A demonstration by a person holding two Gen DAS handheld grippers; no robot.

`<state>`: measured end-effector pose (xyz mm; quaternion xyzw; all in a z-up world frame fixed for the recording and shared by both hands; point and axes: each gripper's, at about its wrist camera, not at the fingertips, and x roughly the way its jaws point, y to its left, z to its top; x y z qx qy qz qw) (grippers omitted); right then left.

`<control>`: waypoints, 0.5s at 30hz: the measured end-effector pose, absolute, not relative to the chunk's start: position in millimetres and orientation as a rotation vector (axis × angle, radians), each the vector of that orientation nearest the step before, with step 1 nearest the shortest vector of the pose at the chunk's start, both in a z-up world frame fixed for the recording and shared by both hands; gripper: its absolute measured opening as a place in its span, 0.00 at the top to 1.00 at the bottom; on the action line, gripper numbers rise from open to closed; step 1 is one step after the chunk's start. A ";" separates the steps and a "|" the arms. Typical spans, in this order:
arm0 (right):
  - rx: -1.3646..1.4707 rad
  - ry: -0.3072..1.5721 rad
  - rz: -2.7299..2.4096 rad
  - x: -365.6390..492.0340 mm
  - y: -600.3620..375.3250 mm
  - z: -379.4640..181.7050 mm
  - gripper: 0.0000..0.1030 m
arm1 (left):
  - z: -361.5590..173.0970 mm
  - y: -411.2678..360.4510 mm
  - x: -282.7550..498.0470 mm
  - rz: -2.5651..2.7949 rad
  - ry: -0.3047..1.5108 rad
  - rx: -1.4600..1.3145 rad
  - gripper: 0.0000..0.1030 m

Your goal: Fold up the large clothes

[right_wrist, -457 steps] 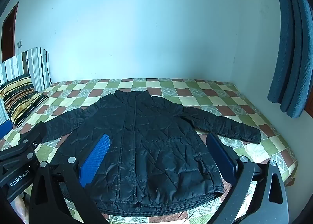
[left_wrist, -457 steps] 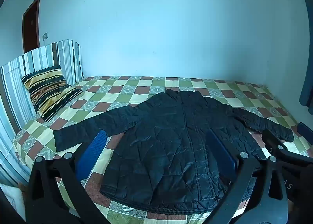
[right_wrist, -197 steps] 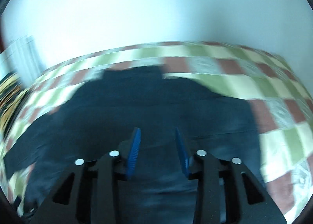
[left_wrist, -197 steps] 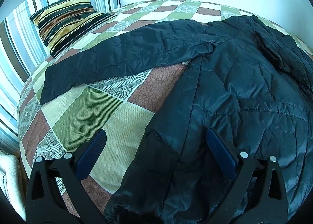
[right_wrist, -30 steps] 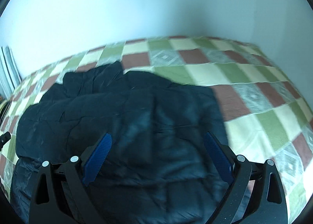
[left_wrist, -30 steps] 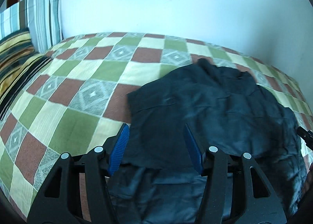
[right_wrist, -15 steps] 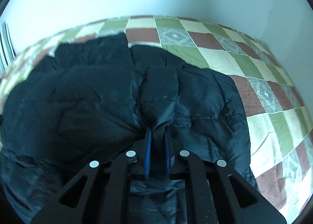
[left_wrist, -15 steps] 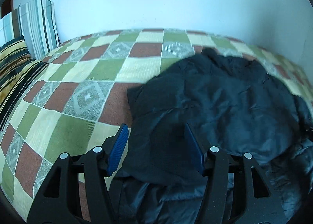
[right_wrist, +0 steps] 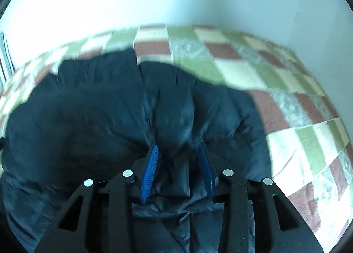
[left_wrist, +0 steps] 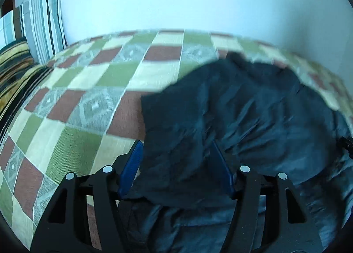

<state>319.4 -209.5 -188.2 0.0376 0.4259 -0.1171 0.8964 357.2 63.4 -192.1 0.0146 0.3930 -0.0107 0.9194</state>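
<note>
A black quilted jacket lies bunched on a checkered bed, its sleeves folded in over the body. It also fills the right wrist view. My left gripper is half open with a fold of the jacket's left edge between its blue pads. My right gripper stands partly open around a ridge of jacket fabric at the right side; its blue pads do not press the cloth together.
The bedspread has green, cream and brown squares. A striped pillow and a striped headboard cushion are at the far left. A pale wall runs behind the bed. Bare bedspread lies right of the jacket.
My right gripper was shut on a pinch of jacket half a second ago and has now opened somewhat. My left gripper has stayed half open over the jacket's left edge. Both views are blurred by motion.
</note>
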 end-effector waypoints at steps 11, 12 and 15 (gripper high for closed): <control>0.024 0.904 -0.101 377.4 -151.8 -213.5 0.58 | -208.2 -16.1 401.1 -0.097 0.869 0.104 0.38; 0.019 0.921 -0.105 379.2 -151.5 -220.1 0.56 | -216.2 -18.0 404.6 -0.086 0.891 0.118 0.38; 0.025 0.955 -0.106 386.2 -153.2 -237.6 0.56 | -234.9 -22.9 409.8 -0.071 0.927 0.149 0.37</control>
